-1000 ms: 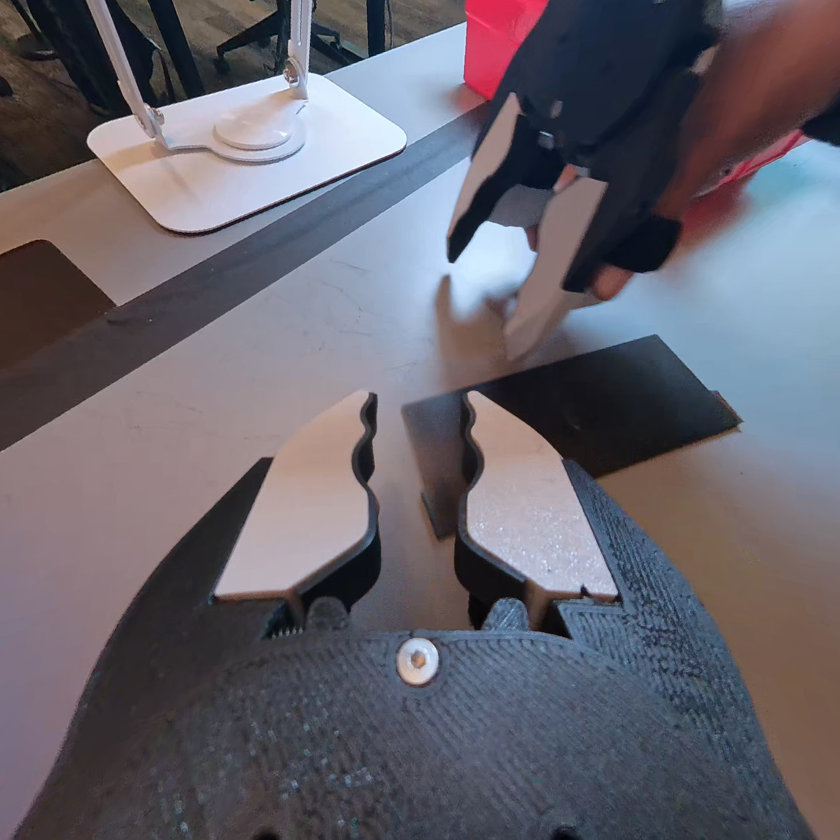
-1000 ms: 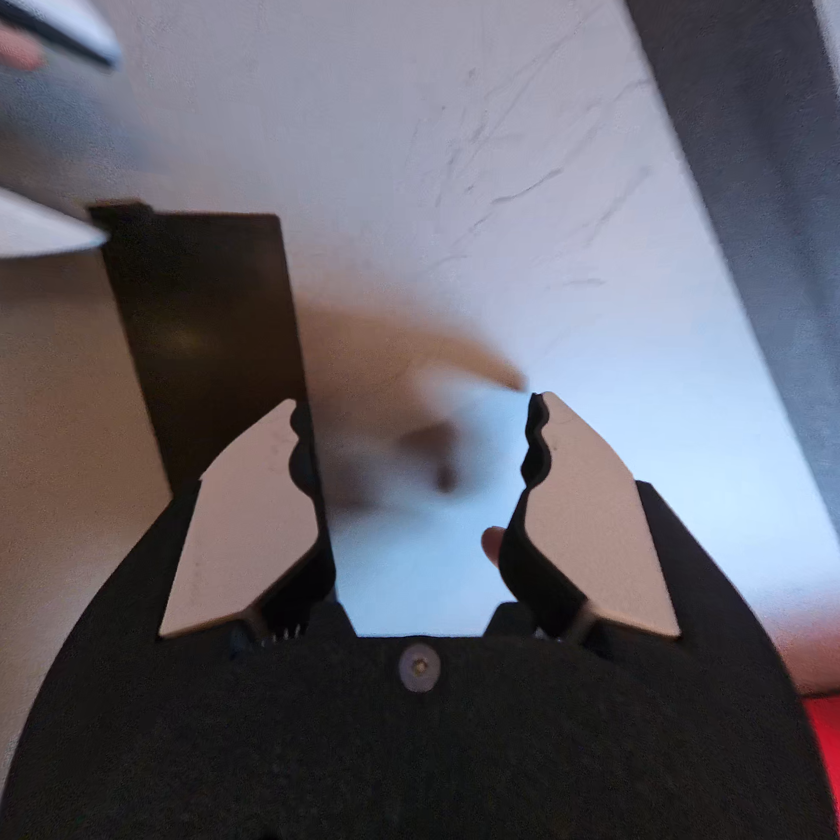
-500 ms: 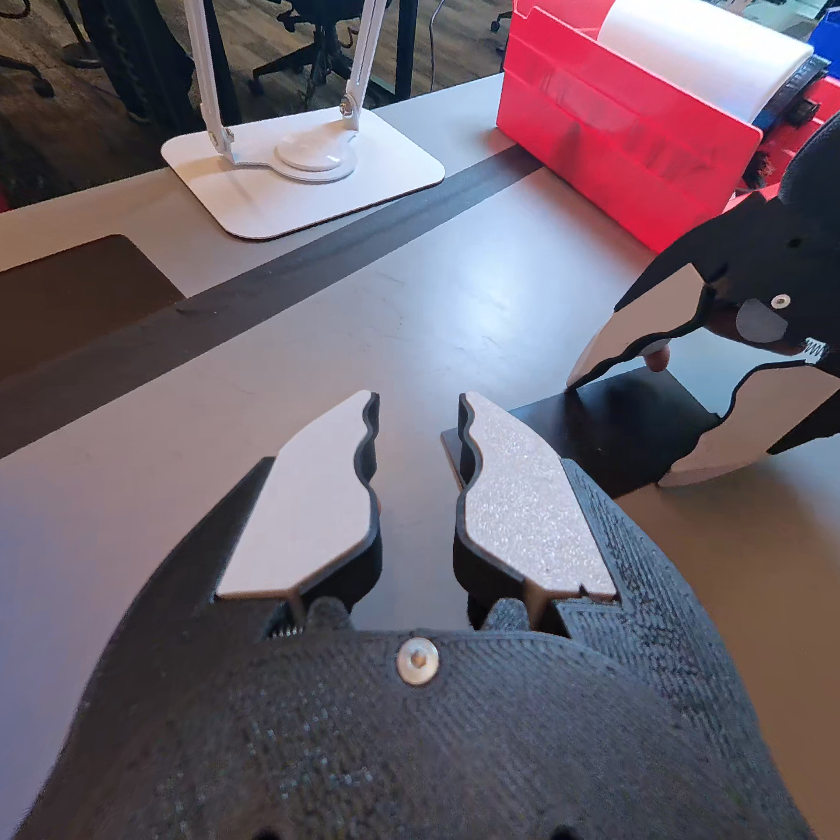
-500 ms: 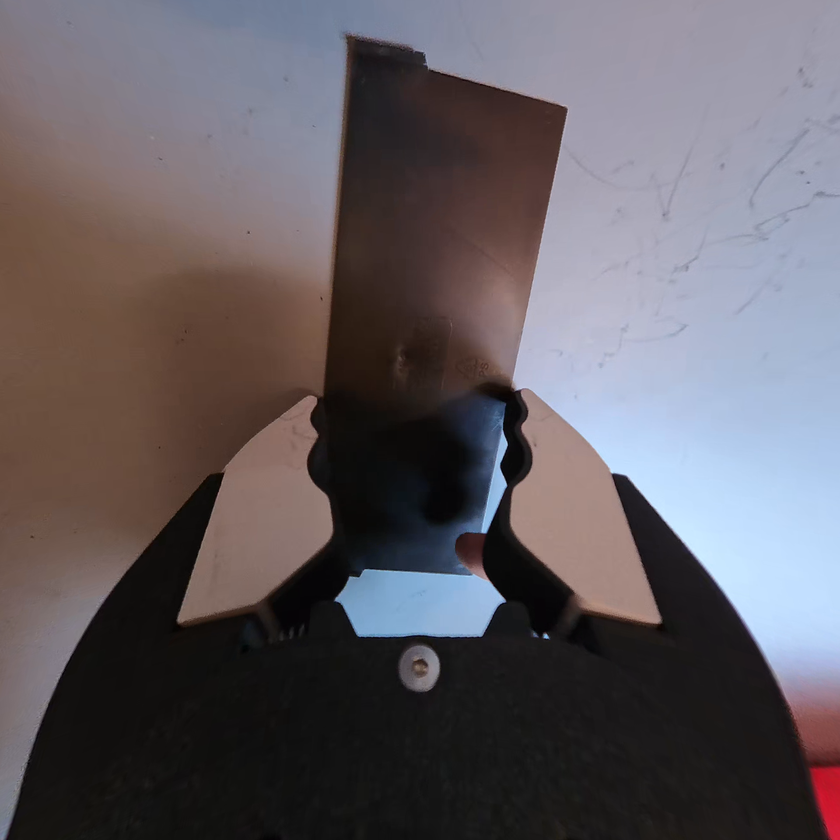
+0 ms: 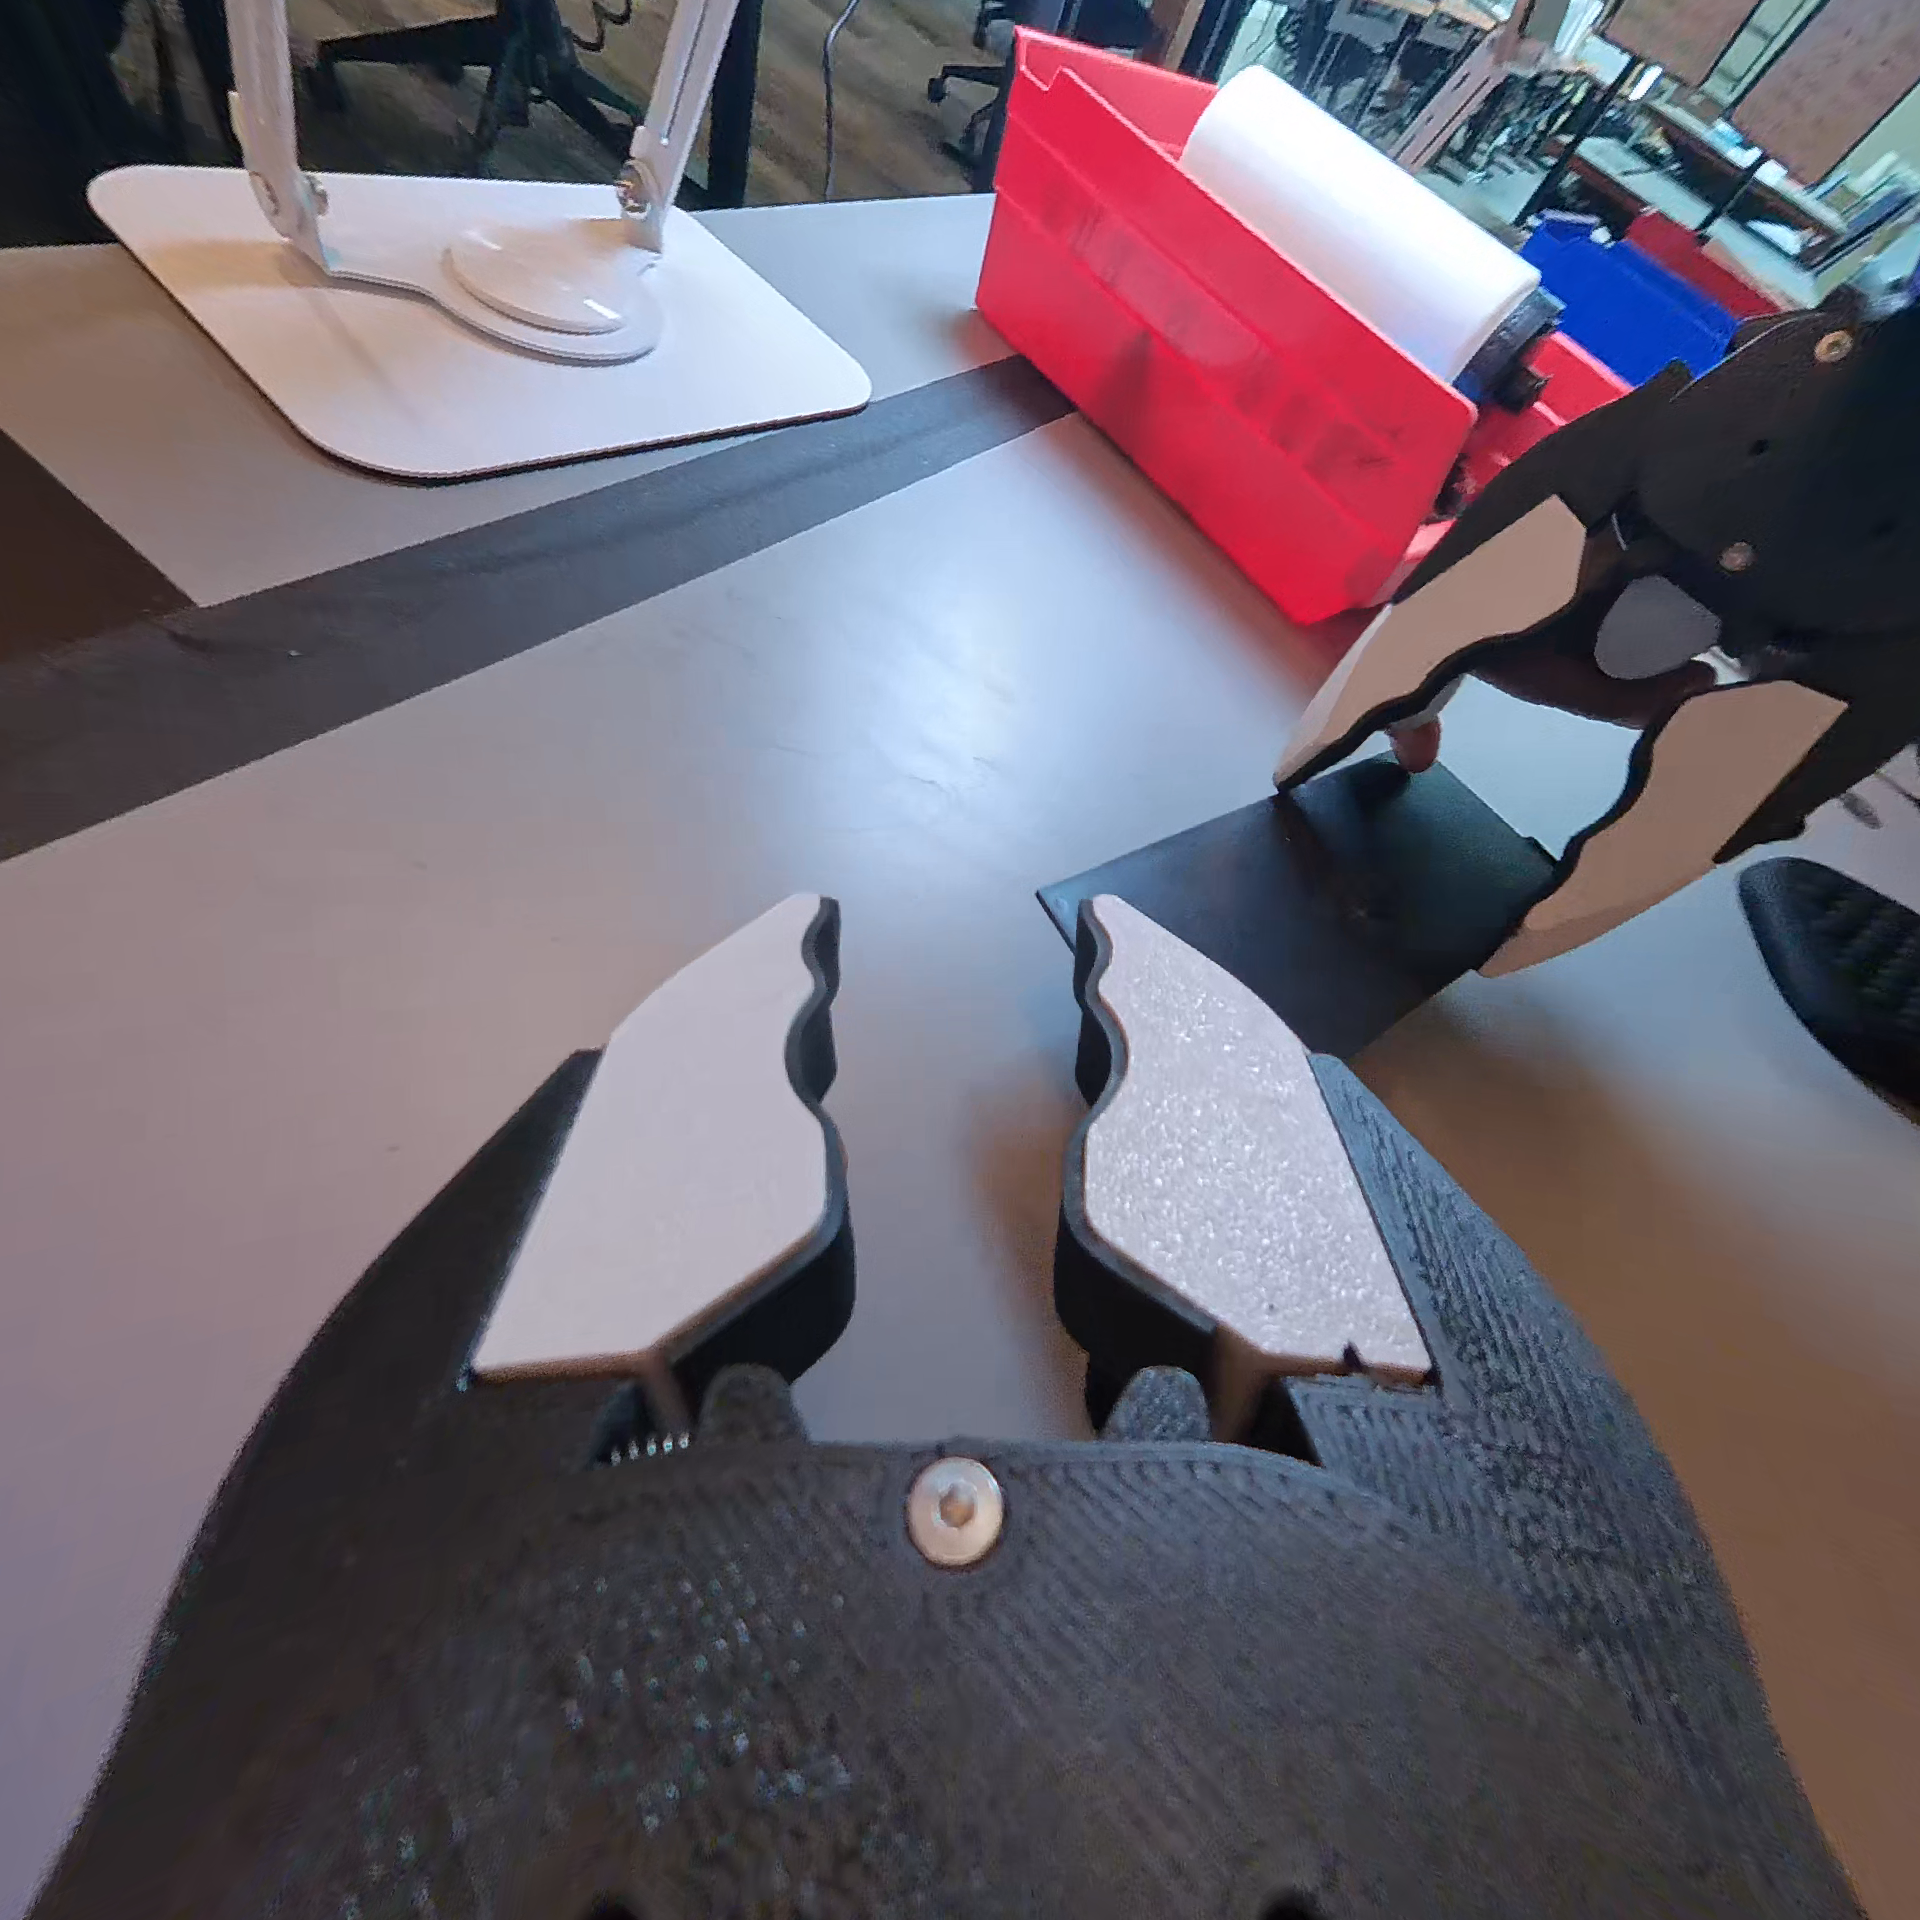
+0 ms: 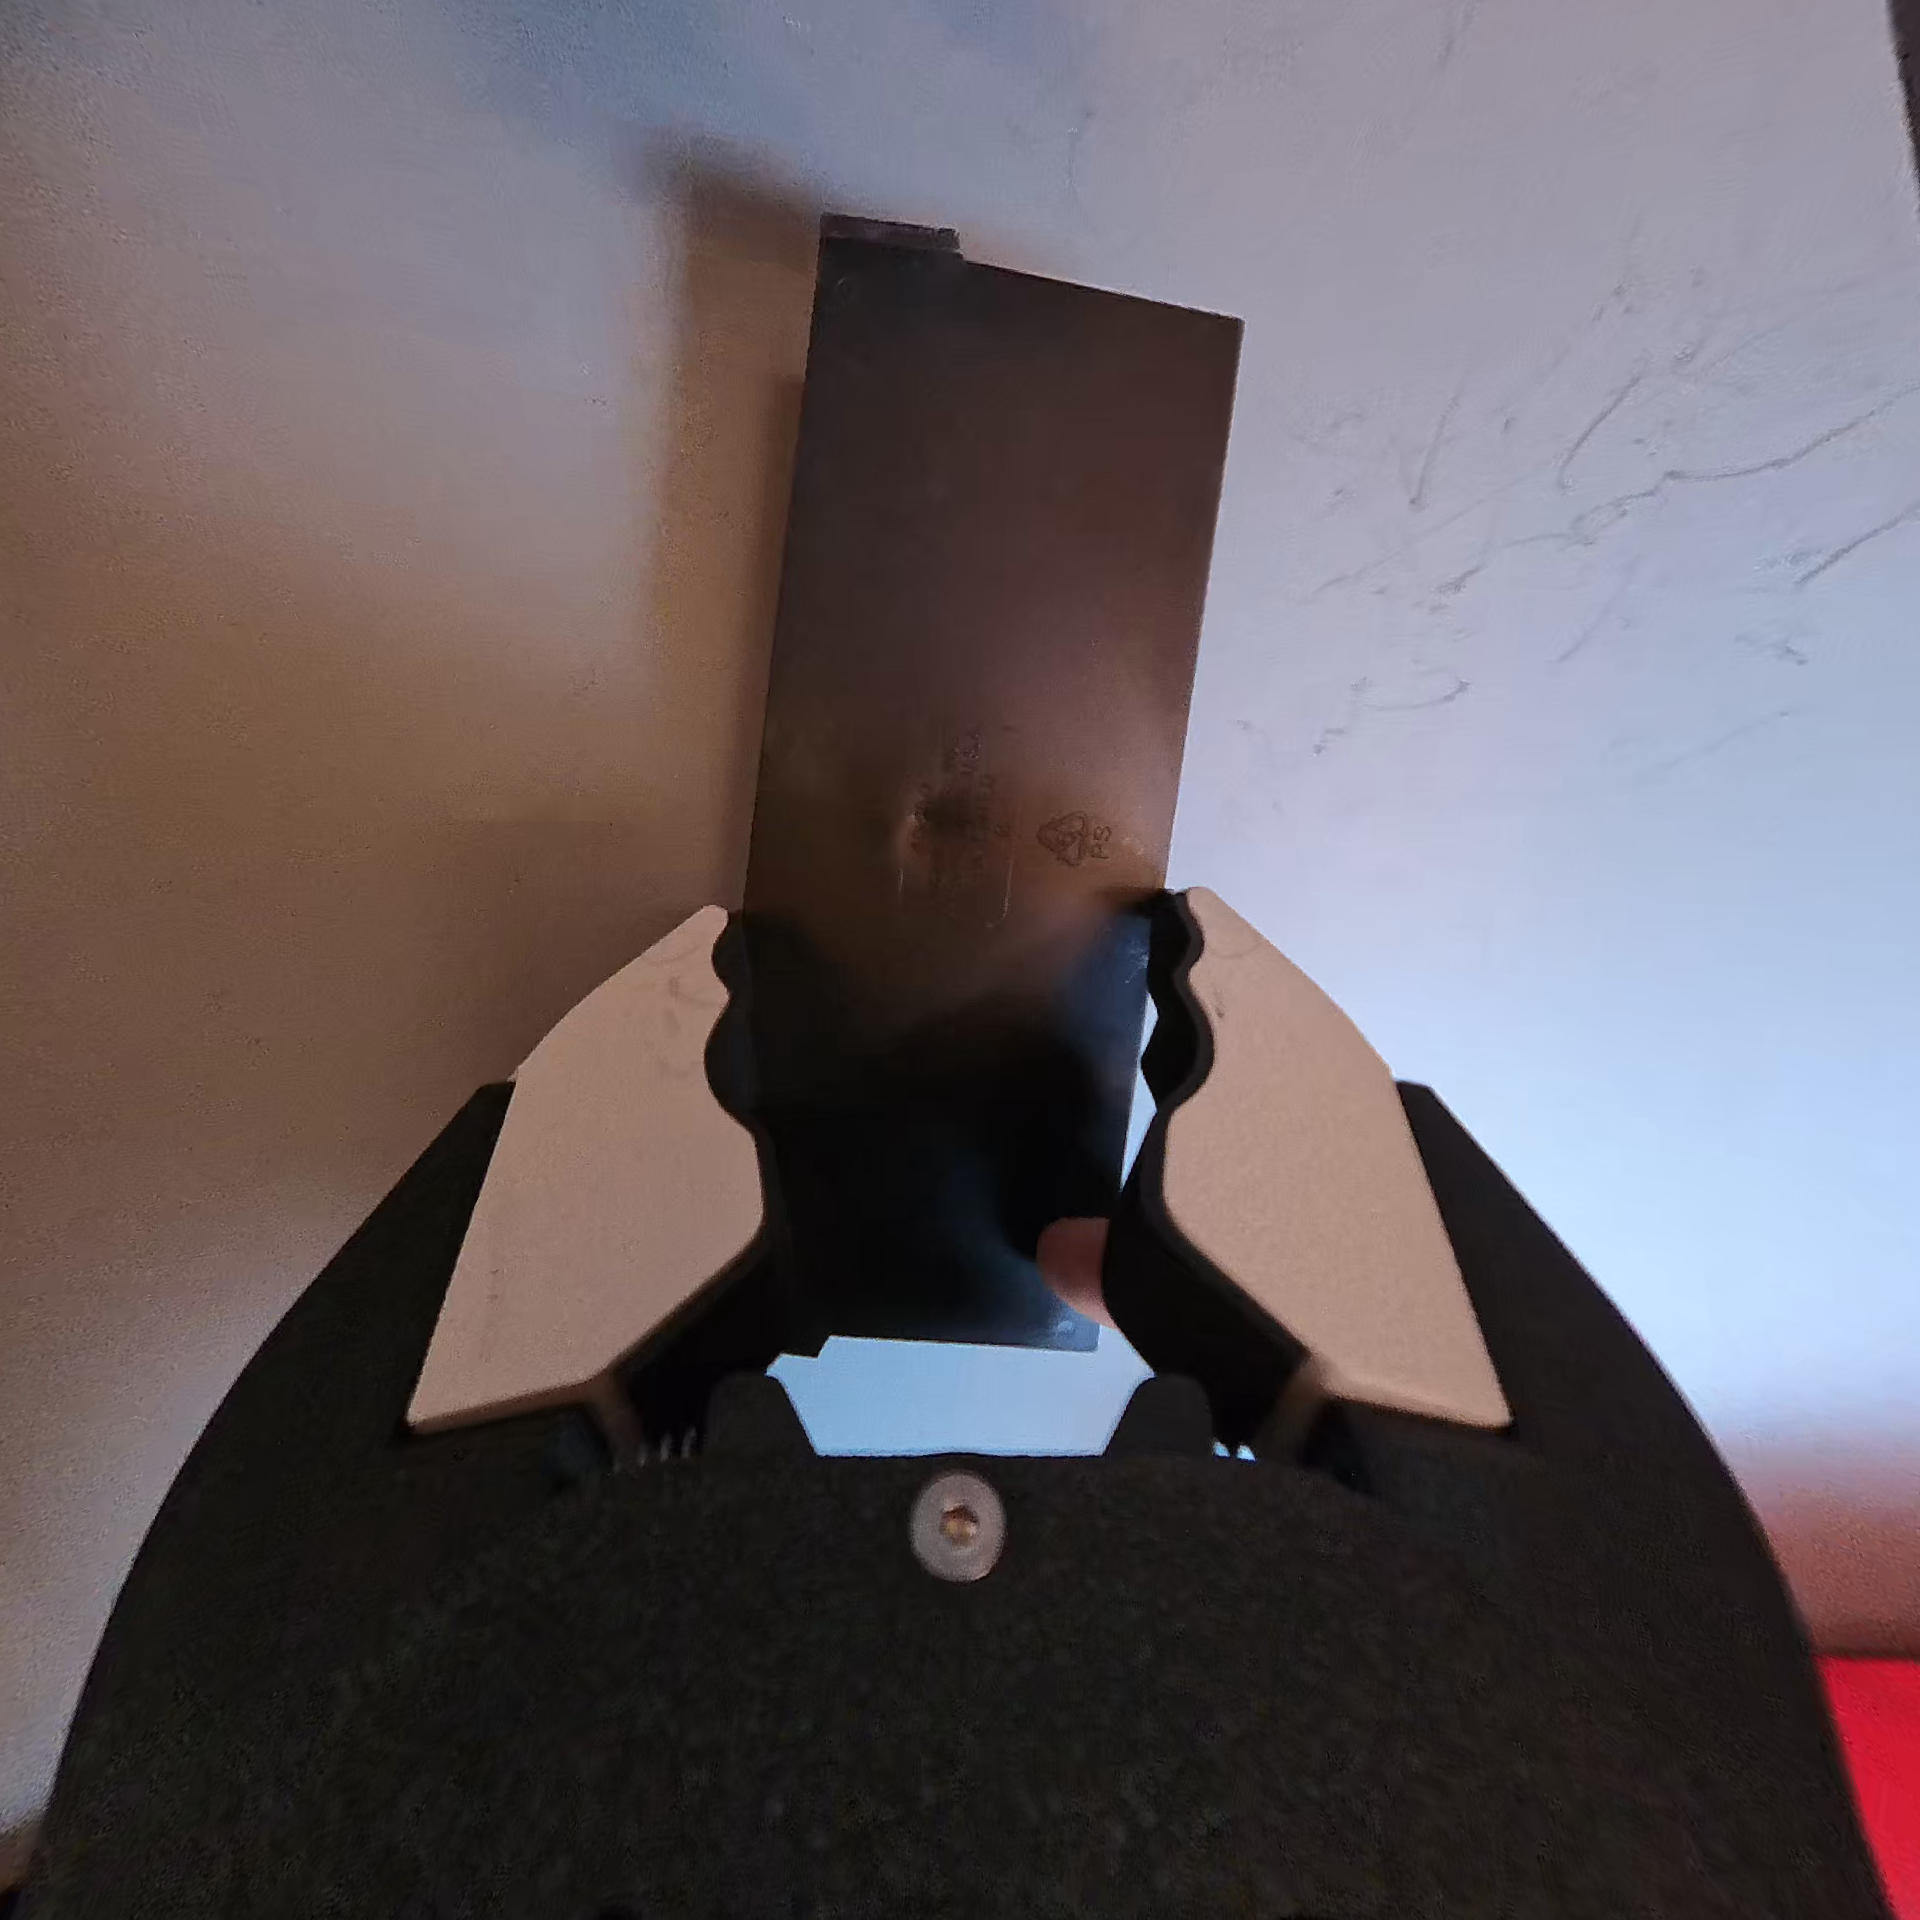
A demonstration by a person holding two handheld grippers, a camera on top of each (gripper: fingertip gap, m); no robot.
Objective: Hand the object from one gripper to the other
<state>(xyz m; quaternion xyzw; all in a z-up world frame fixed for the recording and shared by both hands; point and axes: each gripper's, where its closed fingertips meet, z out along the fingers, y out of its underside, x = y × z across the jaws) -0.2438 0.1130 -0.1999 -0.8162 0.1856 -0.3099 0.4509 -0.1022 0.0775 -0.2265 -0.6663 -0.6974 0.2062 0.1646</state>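
Note:
A flat black plastic plate point(image 5: 1236, 925) lies on the grey table point(image 5: 644, 831). My left gripper point(image 5: 956, 904) is open and empty, low over the table, with its right finger just short of the plate's near corner. My right gripper point(image 5: 1392, 873) comes in from the right, open, its two fingers straddling the plate's far end across its width. In the right wrist view the plate point(image 6: 997, 571) runs away from the right gripper point(image 6: 951, 909), its near end between the fingers, which stand close to its side edges. I cannot tell if they touch it.
A red bin point(image 5: 1216, 343) with a white roll point(image 5: 1351, 218) stands behind the plate, and blue bins point(image 5: 1621, 301) stand farther back. A white lamp base point(image 5: 468, 312) sits at the back left. A dark strip point(image 5: 520, 582) crosses the table. A black textured object point(image 5: 1849, 966) lies at the right edge. The grippers' ends are close to 15 cm from one another.
My right gripper has swung down from above the table onto the plate's end and now straddles it. My left gripper has opened slightly and turned a little to the right.

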